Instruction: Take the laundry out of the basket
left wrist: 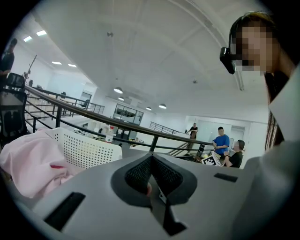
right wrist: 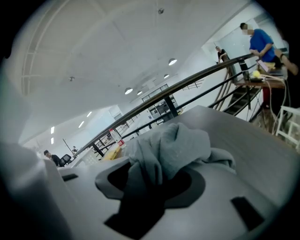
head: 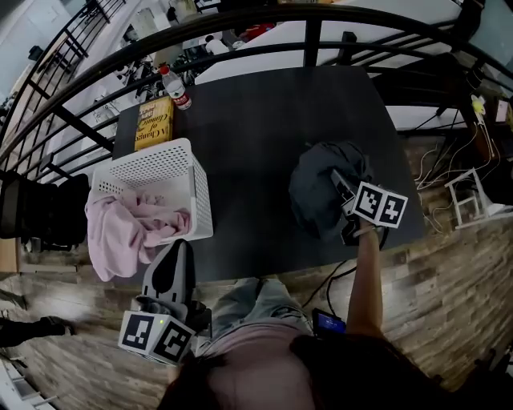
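Observation:
A white perforated basket [head: 152, 164] stands at the dark table's [head: 264, 112] left front, with pink laundry [head: 120, 228] spilling over its near-left rim. In the left gripper view the basket [left wrist: 86, 150] and the pink laundry [left wrist: 33, 164] lie to the left. My left gripper [head: 180, 250] hovers just in front of the basket, shut, its pads [left wrist: 151, 176] meeting with nothing held. A grey garment [head: 317, 192] lies heaped on the table's right front. My right gripper [head: 341, 186] is at that heap. A fold of the grey garment [right wrist: 173, 145] runs between its parted jaws [right wrist: 150, 187], with dark gaps either side.
A yellow book [head: 154, 122] and a plastic bottle [head: 176, 88] sit at the table's far left corner. A black railing [head: 240, 20] curves behind the table. A white stand [head: 473, 196] and cables lie on the wooden floor to the right. People [left wrist: 220, 140] stand far off.

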Motion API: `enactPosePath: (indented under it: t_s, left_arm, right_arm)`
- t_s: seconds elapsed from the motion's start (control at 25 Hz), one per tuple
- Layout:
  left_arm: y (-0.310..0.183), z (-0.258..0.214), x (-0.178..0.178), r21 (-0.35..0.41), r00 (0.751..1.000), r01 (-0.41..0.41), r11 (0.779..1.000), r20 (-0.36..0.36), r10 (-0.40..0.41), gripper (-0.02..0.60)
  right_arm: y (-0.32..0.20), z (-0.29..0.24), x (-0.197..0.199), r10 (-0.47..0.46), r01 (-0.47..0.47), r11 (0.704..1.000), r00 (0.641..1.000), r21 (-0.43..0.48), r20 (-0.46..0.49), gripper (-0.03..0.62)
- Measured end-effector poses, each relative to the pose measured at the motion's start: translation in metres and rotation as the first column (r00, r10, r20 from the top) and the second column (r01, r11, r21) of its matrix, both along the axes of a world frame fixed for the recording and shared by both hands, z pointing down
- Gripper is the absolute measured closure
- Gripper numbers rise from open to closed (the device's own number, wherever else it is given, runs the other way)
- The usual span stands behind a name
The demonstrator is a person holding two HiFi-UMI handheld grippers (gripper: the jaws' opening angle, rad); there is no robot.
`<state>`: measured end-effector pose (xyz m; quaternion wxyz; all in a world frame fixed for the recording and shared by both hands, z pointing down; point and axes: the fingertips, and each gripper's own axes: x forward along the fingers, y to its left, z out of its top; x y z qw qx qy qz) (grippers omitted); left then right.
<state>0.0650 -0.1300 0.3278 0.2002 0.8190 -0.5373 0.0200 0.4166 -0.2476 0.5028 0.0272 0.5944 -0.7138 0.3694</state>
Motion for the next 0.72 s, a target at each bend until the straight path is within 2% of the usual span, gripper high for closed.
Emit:
enactPosePath:
  t_s: [0.08,0.2,0.44,0.72]
  left_arm:
    - [-0.001,0.001,-0.003,-0.004,1.000,0.004,1.000,0.001,-0.004,0.581]
    - [-0.003,0.003,-0.006,-0.012,1.000,0.012,1.000,0.001,-0.012,0.581]
    - [-0.002,0.007,-0.010,-0.029,1.000,0.031,0.999,0.000,-0.031,0.581]
    - [0.002,0.011,-0.008,-0.033,1.000,0.030,0.999,-0.005,-0.030,0.581]
  right_arm:
    - [0.000,0.012,-0.001,-0.005,0.004,0.999,1.000,-0.032,-0.027,0.407]
    - [0.000,0.022,0.001,0.003,-0.004,0.999,1.000,-0.053,-0.019,0.400]
    - [-0.001,0.024,0.003,0.002,-0.003,0.998,1.000,-0.065,-0.027,0.378]
    - [0.009,0.018,0.018,0.033,-0.040,0.997,0.995,-0.069,-0.095,0.318]
